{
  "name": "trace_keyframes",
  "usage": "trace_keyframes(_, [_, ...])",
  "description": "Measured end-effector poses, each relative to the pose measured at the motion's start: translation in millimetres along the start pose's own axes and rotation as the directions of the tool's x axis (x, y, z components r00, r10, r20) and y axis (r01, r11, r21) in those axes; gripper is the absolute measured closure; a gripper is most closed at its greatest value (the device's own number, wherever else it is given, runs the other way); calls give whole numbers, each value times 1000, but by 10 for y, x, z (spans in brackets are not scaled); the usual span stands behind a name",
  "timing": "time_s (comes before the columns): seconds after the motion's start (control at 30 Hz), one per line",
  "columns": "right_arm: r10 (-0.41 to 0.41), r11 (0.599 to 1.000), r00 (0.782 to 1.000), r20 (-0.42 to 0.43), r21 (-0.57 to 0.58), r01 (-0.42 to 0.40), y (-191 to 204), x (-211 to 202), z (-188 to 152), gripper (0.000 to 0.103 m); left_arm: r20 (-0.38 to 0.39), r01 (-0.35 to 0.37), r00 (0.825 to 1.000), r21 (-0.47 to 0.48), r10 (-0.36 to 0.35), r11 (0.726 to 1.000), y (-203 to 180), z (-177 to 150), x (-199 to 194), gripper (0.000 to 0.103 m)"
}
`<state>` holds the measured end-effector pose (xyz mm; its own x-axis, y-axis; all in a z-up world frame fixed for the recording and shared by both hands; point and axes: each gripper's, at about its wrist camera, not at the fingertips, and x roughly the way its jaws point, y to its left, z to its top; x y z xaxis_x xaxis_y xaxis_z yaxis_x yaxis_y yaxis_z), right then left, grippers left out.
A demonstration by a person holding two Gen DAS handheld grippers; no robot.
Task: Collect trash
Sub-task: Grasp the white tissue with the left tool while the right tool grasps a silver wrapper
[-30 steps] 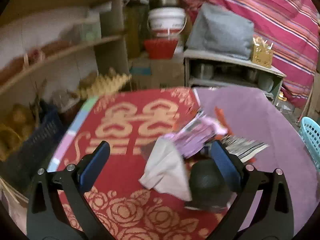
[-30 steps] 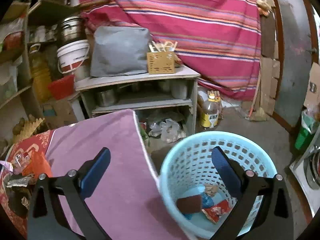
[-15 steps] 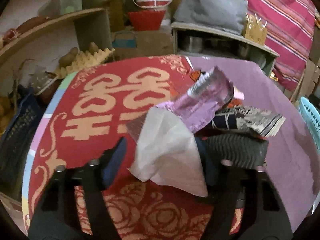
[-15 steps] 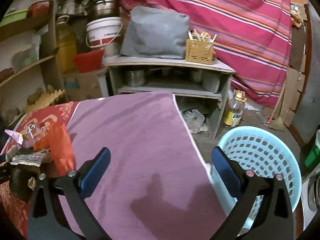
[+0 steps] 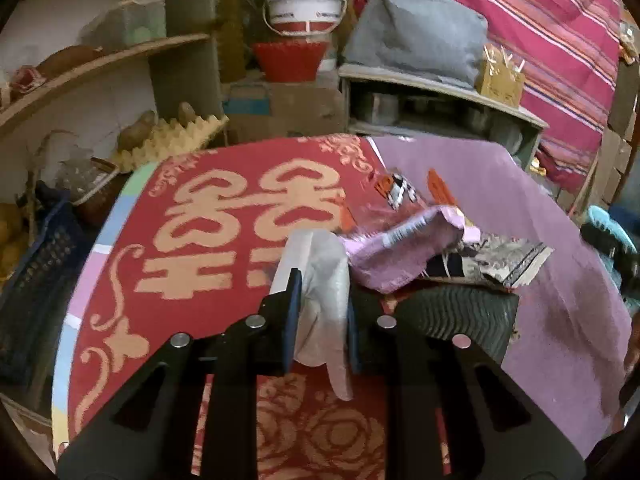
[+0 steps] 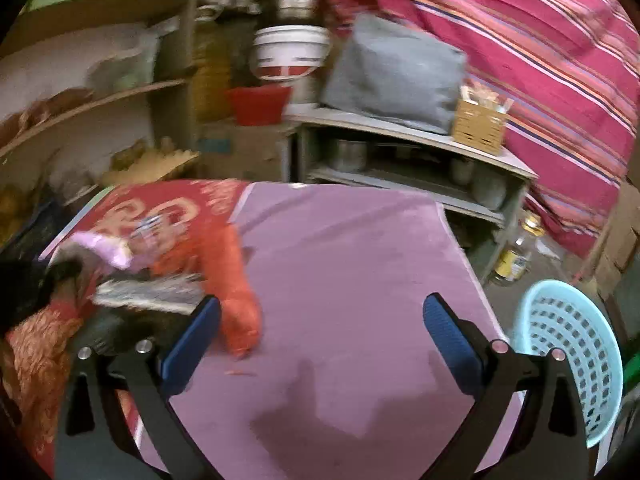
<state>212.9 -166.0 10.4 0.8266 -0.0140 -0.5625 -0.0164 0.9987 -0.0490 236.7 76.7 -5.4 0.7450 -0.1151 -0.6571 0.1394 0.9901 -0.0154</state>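
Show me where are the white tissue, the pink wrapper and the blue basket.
white tissue (image 5: pixel 322 280), left wrist view, its middle between the fingers.
pink wrapper (image 5: pixel 400 248), left wrist view, its crumpled middle.
blue basket (image 6: pixel 576 344), right wrist view, its perforated wall.

The table cloth (image 5: pixel 224 240) is red with big peach curly shapes, and peach roses on the near side. Its left edge has blue, pink and white blocks. To the right lies a plain purple cloth (image 5: pixel 520 208). The tissue (image 5: pixel 324 280) is white. Next to it is a pink wrapper (image 5: pixel 400 248) and a black and silver wrapper (image 5: pixel 508 256). An orange wrapper (image 6: pixel 236 280) lies on the purple cloth. The gripper pads (image 6: pixel 192 344) are blue on black arms. The basket (image 6: pixel 572 360) on the right is light blue with holes. Far away hangs a pink blanket (image 5: pixel 540 32) with orange, white and blue stripes. The bucket (image 5: pixel 306 6) is white and red, and the bowl (image 5: pixel 290 58) below it is red.
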Motion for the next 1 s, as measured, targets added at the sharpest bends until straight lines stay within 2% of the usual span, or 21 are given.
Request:
trace_keyframes(0.17, [30, 995, 999, -22, -94, -32, 377, 21, -62, 4, 27, 11, 1000, -32, -10, 999, 98, 50, -108, 85])
trace_keyframes(0.37, [32, 980, 999, -17, -195, -35, 643, 78, -49, 4, 37, 29, 999, -52, -27, 998, 188, 81, -170, 85])
trace_keyframes(0.6, [82, 959, 996, -47, -269, -92, 808, 238, -22, 6, 29, 5, 1000, -52, -4, 999, 296, 54, -173, 85])
trace_keyframes(0.67, [110, 955, 993, -52, -271, -120, 813, 241, 15, 17, 28, 0, 1000, -59, 2, 998, 350, 52, -183, 85])
trace_keyframes(0.7, [117, 954, 992, -53, -272, -127, 821, 233, 21, 19, 29, -2, 1000, -63, 4, 998, 376, 49, -188, 85])
trace_keyframes(1.0, [175, 933, 984, -36, -314, -177, 889, 144, 65, 20, 33, -19, 999, -93, 22, 995, 579, 28, -240, 85])
